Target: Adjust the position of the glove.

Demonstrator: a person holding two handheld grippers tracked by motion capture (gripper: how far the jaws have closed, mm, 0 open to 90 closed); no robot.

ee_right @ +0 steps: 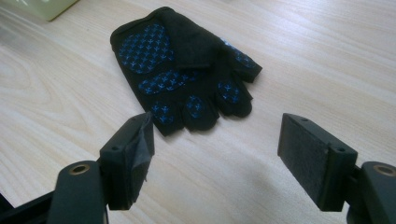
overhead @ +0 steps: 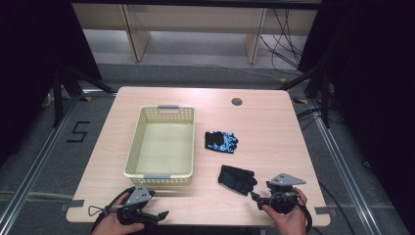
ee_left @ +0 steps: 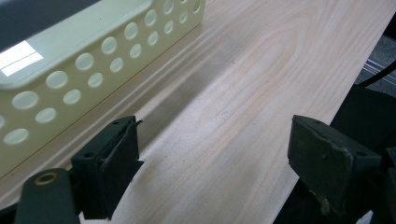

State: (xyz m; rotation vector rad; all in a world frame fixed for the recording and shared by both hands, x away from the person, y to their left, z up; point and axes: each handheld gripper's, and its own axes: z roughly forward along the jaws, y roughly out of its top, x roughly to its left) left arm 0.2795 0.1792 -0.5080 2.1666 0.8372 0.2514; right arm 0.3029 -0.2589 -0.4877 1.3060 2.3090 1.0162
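We look down on a light wooden table (overhead: 274, 122) where a cream perforated plastic basket (overhead: 161, 176) sits left of centre, its inside bare as far as we can see. Two black fingerless gloves with blue grip dots lie to its right: the far glove (overhead: 221, 141) just beside the basket's right wall, bunched so that its shape is hard to read, and the near glove (overhead: 237, 178) closer to the front edge, lying flat. In the right gripper view the near glove (ee_right: 184, 70) lies palm up with its short fingers pointing toward us; its fingertips end just ahead of the jaws and nothing touches it. The right gripper (overhead: 255, 196) rests at the front right of the table in the person's right hand (overhead: 288, 215), which is cut off at the bottom edge, and its jaws stand spread wide with bare wood between them. The left gripper (overhead: 164, 214) lies at the front left, held by the left hand (overhead: 115, 226), also cropped; its jaws too are spread apart over bare table. In the left gripper view the basket's holed wall (ee_left: 93, 60) runs along the upper left, its top out of frame. A dark round hole (overhead: 237, 102) marks the far side of the table.
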